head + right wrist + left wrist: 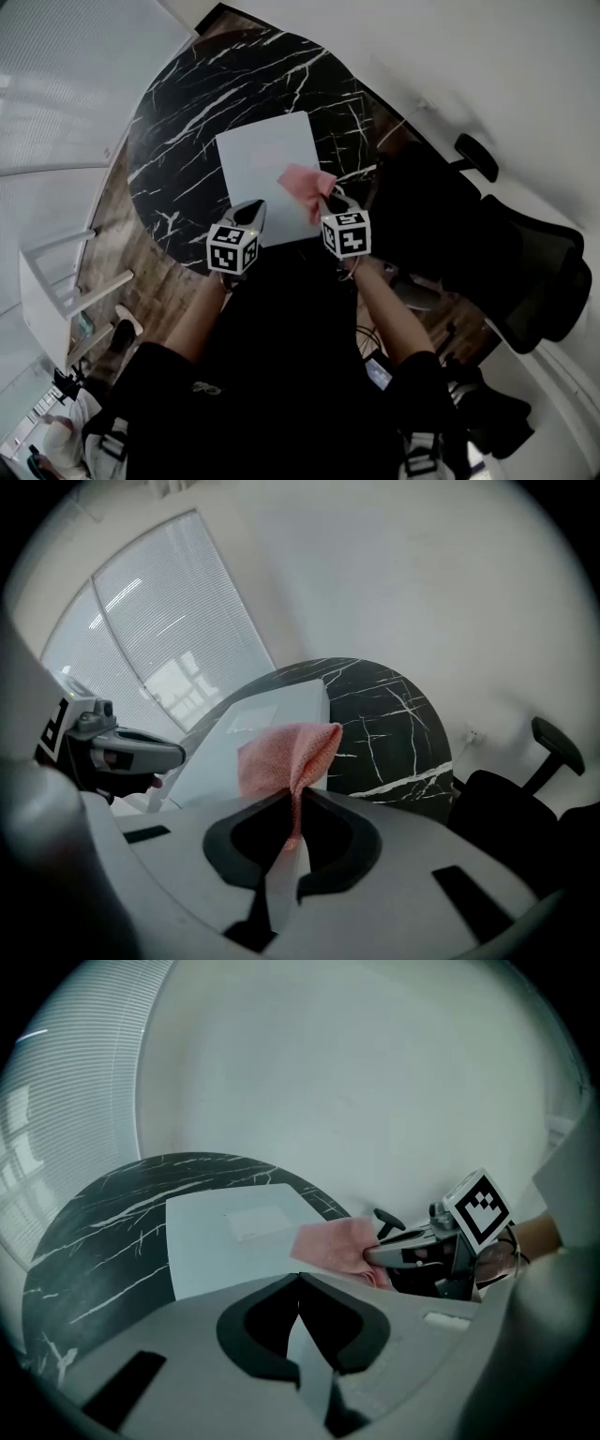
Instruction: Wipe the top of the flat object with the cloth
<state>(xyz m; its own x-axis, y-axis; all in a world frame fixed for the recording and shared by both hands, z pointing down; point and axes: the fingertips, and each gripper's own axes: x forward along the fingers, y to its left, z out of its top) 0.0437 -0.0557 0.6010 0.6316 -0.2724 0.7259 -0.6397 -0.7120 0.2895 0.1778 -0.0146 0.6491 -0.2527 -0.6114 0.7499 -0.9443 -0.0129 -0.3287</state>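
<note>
A flat pale blue-white sheet [267, 173] lies on the round black marble table [197, 122]. A pink cloth [307, 186] hangs over the sheet's near right part, pinched in my right gripper [330, 208], which is shut on it. In the right gripper view the cloth [286, 757] stands up from the closed jaws. My left gripper [246, 217] hovers at the sheet's near edge, shut, with nothing in it. The left gripper view shows the sheet [234, 1237], the cloth [333, 1244] and the right gripper [367, 1255].
A black office chair [525, 262] stands to the right of the table, near a white wall. White shelving [56, 291] is at the left over wood flooring. Window blinds [150, 630] fill the far side.
</note>
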